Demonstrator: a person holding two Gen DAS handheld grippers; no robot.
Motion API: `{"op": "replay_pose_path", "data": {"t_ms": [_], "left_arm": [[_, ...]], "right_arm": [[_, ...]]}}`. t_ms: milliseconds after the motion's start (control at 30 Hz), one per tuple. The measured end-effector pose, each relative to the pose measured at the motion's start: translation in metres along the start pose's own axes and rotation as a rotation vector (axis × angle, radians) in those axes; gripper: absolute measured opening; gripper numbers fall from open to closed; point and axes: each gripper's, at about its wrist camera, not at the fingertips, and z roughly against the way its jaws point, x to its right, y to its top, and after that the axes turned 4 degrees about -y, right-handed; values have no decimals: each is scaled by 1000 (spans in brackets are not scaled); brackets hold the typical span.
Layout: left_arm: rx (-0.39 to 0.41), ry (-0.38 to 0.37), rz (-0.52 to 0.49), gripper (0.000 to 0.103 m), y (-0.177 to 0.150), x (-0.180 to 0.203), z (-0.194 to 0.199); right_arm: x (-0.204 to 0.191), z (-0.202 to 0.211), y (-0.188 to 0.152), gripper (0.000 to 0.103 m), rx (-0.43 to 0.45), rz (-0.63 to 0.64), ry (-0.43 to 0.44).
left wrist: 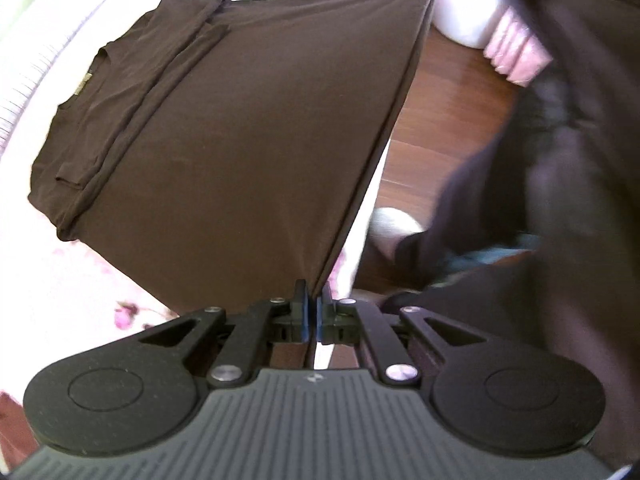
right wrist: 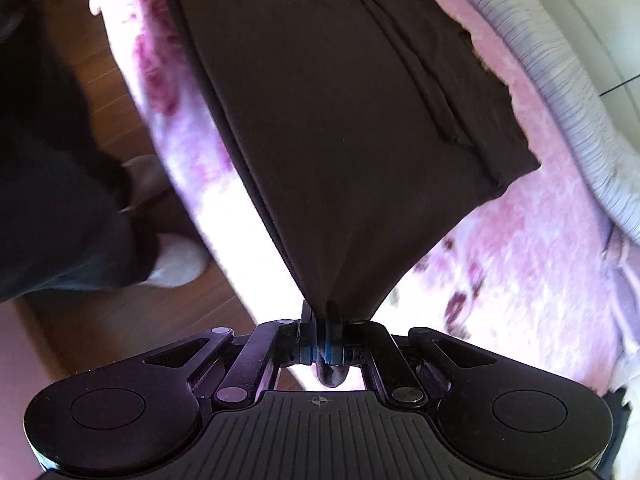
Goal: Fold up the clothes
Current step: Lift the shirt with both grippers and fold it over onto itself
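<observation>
Both the left gripper [left wrist: 312, 304] and right gripper [right wrist: 320, 314] clamp hem corners of the dark brown jersey shirt [left wrist: 240, 120] — sleeves already folded ahead, lengthwise fold remaining.

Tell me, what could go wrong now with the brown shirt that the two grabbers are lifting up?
1. The left gripper pinches only a thin corner of the brown shirt, so that corner might slip out and drop.
2. The right gripper pulls the hem tight; a hard tug could drag the sleeve out of its fold.
3. The raised edge hangs past the pink blanket, over the wooden floor, where a dropped corner could land.
</observation>
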Motion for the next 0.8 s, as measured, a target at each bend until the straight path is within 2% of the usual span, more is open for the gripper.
{"op": "replay_pose_path", "data": {"t_ms": [67, 133, 200, 400, 500, 633, 800], "left_arm": [[3, -40, 53, 1, 5, -4, 11], [21, -34, 88, 1, 13, -22, 20], [45, -20, 117, 1, 22, -45, 30], [156, 96, 130, 1, 66, -175, 55], [193, 105, 159, 1, 86, -247, 51], [185, 76, 197, 1, 102, -335, 21], [123, 11, 252, 1, 117, -421, -34]], "right_arm": [[5, 11, -4, 2, -10, 5, 29], [15, 23, -3, 2, -10, -1, 34], [38, 30, 6, 2, 8, -6, 3], [148, 13, 71, 2, 87, 9, -113], [202, -15, 110, 2, 80, 37, -133], [265, -68, 154, 2, 45, 63, -115], [342, -146, 195, 2, -24, 56, -6]]}}
